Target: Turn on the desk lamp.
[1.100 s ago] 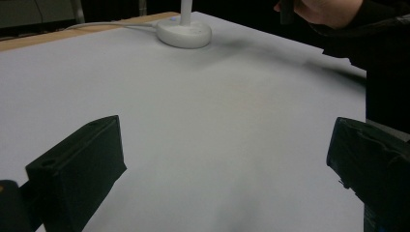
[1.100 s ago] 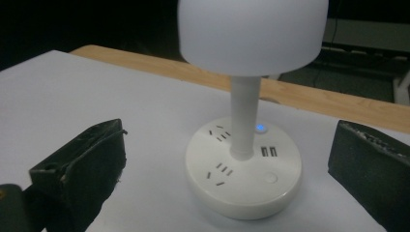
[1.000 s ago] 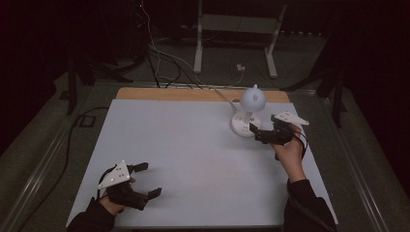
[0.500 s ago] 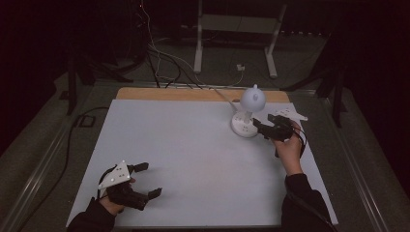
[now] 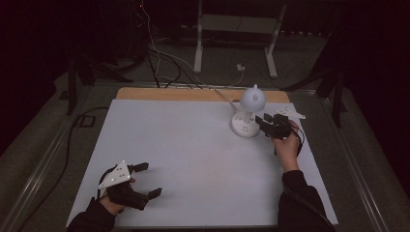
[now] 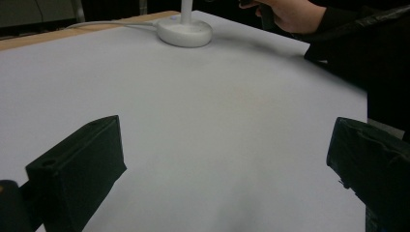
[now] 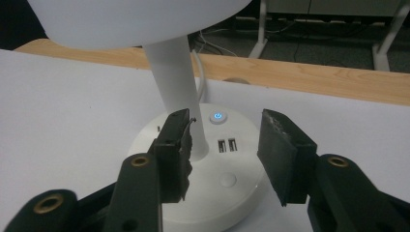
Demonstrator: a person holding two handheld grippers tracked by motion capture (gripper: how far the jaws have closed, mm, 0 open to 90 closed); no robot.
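The right tool (image 7: 225, 159), jaws just narrowing and half-open, hovers over the lamp (image 7: 203, 183) base beside its stem; the left tool (image 5: 145, 181) rests wide on the bench (image 5: 193, 159).

A: What sits nearest the lens?
B: The left gripper (image 6: 227, 164): two black jaws, one low at the left, one at the right edge, standing wide apart with bare table (image 6: 203, 125) between them.

A: Farther back?
B: The lamp (image 6: 185, 30), one item: a round white base and the foot of its stem, top cut off. A pale cable (image 6: 111, 23) runs leftward from the base, along a wooden strip (image 6: 72, 35).

A: Upper right?
B: A hand (image 6: 290, 12) on a dark sleeve (image 6: 358, 43), near the lamp. It grips something dark, possibly the other gripper; too cropped to tell.
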